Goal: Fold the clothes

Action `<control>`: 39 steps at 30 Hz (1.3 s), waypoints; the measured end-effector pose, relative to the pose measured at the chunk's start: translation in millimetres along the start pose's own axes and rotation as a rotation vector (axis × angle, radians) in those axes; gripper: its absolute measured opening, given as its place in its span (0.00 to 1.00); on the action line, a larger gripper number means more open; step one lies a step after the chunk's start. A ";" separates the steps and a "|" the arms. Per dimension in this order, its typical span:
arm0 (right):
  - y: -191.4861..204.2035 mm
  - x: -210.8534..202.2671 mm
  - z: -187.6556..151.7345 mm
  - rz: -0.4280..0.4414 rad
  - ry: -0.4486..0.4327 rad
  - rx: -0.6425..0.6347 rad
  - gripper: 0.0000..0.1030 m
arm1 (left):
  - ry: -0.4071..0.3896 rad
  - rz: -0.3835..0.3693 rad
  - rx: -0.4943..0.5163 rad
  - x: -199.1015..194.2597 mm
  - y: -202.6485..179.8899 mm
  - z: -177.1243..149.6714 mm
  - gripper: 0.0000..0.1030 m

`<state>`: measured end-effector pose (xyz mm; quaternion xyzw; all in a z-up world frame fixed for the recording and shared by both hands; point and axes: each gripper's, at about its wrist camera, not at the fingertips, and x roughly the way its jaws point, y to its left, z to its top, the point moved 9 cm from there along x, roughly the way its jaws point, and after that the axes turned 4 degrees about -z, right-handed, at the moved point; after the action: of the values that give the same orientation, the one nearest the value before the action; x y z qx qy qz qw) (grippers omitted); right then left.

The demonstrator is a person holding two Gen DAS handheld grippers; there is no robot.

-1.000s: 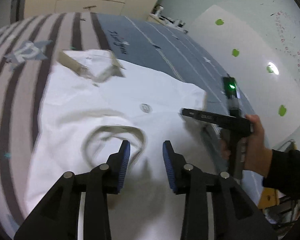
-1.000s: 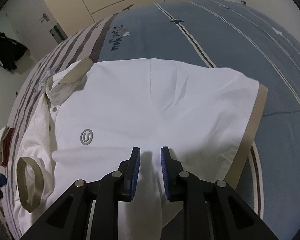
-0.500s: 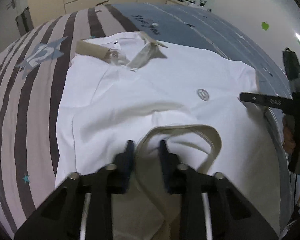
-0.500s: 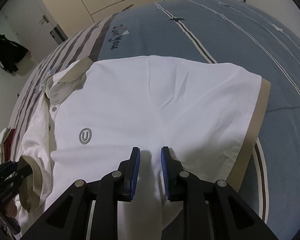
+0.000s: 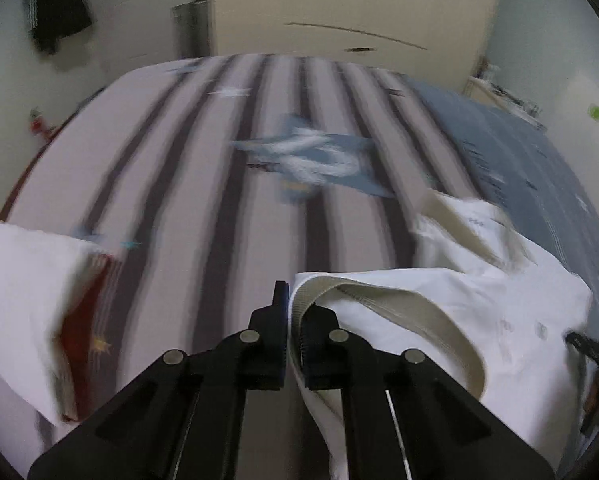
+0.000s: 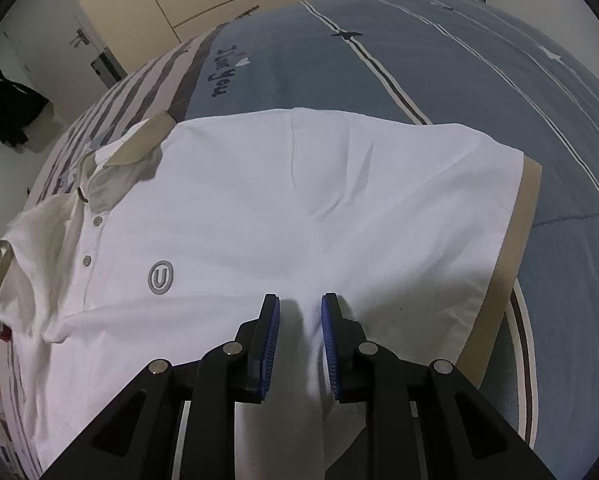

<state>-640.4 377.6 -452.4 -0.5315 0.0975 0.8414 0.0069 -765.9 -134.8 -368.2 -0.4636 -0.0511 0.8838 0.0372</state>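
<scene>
Polo shirt, white with beige collar, cuffs and hem band, lies front-up on the bed, its buttons and round "U" emblem legible in the right wrist view. We see the near edge of the shirt cut off beneath the gripper bodies in both views, and its far sleeve is folded out of sight. The left wrist view is smeared by motion blur, so the star print on the striped bedcover and the shirt's collar are hard to make out; a folded white and red item at the left edge is only partly in frame, and a dark object at the right border cannot be identified. The left hand-held gripper points steeply downward, its jaws closed tight on the beige sleeve cuff, which is raised off the bed with the sleeve trailing to the right. The right hand-held gripper also points steeply downward over the shirt's lower front, its blue pads clamped on a pinched ridge of white fabric rising between them.
</scene>
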 end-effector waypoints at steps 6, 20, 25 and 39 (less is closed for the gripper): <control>-0.3 3.3 2.0 -0.021 0.003 0.009 0.19 | 0.092 0.118 -0.096 30.2 83.1 -8.6 0.07; 2.1 5.3 2.6 -0.039 0.006 -0.007 0.19 | 0.103 0.111 -0.219 16.2 118.9 -42.3 0.58; 3.0 5.2 2.5 -0.040 0.007 -0.010 0.19 | 0.090 0.064 -0.228 9.8 115.5 -34.5 0.58; 2.4 2.9 3.7 -0.041 0.004 -0.015 0.19 | 0.171 -0.063 -0.318 -7.5 121.3 -68.3 0.53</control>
<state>-645.2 375.6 -453.1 -0.5349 0.0803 0.8408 0.0201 -707.6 -252.1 -415.8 -0.5355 -0.2013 0.8202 -0.0049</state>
